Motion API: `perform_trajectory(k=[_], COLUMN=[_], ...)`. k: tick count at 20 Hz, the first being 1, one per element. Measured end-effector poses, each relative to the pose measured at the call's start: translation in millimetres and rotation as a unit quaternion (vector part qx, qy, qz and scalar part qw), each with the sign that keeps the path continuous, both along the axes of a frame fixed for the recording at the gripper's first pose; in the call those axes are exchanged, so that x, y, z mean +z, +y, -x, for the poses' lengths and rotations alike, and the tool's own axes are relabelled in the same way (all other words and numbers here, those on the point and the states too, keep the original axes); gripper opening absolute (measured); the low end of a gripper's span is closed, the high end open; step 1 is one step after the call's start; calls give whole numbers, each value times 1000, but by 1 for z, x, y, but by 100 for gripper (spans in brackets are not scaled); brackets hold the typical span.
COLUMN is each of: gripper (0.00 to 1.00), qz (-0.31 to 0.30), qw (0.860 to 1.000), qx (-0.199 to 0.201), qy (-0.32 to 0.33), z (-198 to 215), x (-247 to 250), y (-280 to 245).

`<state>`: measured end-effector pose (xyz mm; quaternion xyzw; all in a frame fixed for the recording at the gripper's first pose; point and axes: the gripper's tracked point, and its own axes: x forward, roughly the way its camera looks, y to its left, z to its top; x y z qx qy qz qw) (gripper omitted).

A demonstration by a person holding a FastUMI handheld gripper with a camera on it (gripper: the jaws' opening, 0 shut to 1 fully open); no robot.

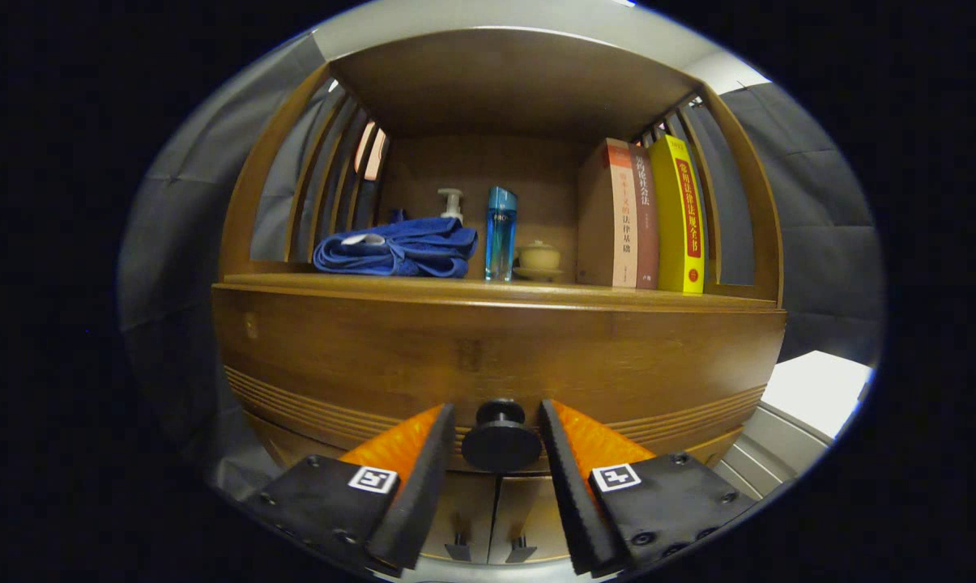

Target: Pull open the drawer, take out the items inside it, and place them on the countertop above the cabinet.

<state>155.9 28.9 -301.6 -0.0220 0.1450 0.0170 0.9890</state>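
Knob (501, 440) of the drawer (496, 364) sits squarely between our gripper (497, 425) fingers, which stand part open on either side of it, each a little apart from its disc, so nothing is held yet. We judge the step in hand is to close on the knob: both pads should meet the disc or the neck behind it evenly, then we pull straight back along the line of the fingers, since a slanted pull could let the round knob slip out. The drawer front is shut, flush under the wooden tabletop (488, 290), and whatever lies inside is hidden from us. Up on that tabletop we see a folded blue towel (394, 249), a white pump bottle (452, 202) behind it, a tall blue bottle (500, 233), a small lidded cup (539, 257) and a row of upright books (645, 217). These crowd the back and sides, so bare room for the items seems to be along the front edge. Below the drawer, two cabinet doors (496, 510) meet, with small handles that we should not snag.
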Motion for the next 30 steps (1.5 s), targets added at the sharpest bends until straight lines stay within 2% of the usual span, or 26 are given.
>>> perform_trajectory(k=[2,8,11,16,26,30], gripper=[56,35,35,34,34,34], qz=[-2,-2,-19,-32,-28,-19], qw=[1000,1000,1000,999,999,999], qx=[-5,-3,-11,-24,-22,-17], qy=[-1,-7,-3,9,37,34], z=[-2,-12,-4,35,126,146], x=[0,5,8,21,51,54], y=[-3,-6,-5,-9,-12,-12])
